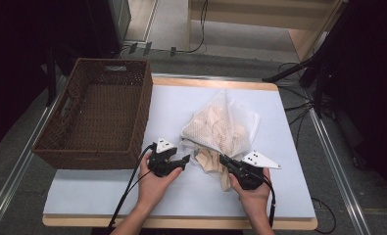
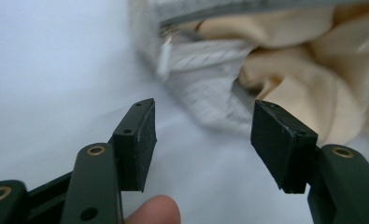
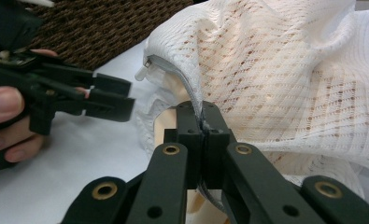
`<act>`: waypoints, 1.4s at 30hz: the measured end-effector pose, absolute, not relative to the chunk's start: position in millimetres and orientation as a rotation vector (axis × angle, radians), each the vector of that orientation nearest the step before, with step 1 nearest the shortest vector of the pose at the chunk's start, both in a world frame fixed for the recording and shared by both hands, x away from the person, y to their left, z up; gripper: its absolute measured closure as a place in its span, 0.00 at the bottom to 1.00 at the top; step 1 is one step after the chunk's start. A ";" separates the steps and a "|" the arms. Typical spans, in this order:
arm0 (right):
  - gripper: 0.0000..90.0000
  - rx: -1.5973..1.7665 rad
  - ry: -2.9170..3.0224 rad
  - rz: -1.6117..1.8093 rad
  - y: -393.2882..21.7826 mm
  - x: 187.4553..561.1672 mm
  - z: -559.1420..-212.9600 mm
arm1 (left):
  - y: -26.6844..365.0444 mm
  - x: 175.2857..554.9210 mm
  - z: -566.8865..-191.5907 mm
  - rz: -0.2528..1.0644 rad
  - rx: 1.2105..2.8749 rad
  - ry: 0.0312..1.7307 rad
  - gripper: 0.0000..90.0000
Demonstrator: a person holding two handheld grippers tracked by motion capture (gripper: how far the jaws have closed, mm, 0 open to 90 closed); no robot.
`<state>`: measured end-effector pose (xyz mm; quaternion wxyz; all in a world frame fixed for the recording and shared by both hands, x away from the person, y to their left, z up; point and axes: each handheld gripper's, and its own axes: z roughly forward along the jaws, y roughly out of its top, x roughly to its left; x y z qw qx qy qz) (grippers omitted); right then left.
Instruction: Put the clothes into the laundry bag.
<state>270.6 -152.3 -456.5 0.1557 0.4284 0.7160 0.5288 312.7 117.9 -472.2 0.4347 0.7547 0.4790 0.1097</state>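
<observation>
A white mesh laundry bag stuffed with cream cloth lies on the white table cover, its zipped mouth facing the person. My right gripper is shut on the bag's zip edge; in the right gripper view the pads pinch that grey seam. My left gripper stands open just left of the bag's mouth, with nothing between its pads. In the left gripper view the zip pull hangs a little ahead, and cream cloth shows in the opening.
A dark brown wicker basket stands at the table's left, close to the left hand. The white cover has bare room in front of the bag and to its right. Cables and stands lie on the floor beyond the table.
</observation>
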 end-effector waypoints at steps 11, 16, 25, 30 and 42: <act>0.99 1.222 2.057 1.521 -153.5 271.6 -457.6 | 108.0 331.1 -473.1 0.297 2.008 1.222 0.96; 0.99 1.217 2.053 1.523 -153.4 270.3 -456.4 | 119.5 314.0 -470.7 0.242 2.005 1.183 1.00; 0.99 1.200 2.052 1.525 -150.9 262.5 -451.0 | 141.8 270.1 -468.9 0.165 2.022 1.118 1.00; 0.99 1.206 2.062 1.522 -153.6 254.7 -450.8 | 147.6 249.7 -473.5 0.182 2.028 1.085 1.00; 0.99 1.232 2.075 1.521 -157.8 255.6 -455.2 | 110.5 236.5 -437.0 0.260 1.971 0.966 0.57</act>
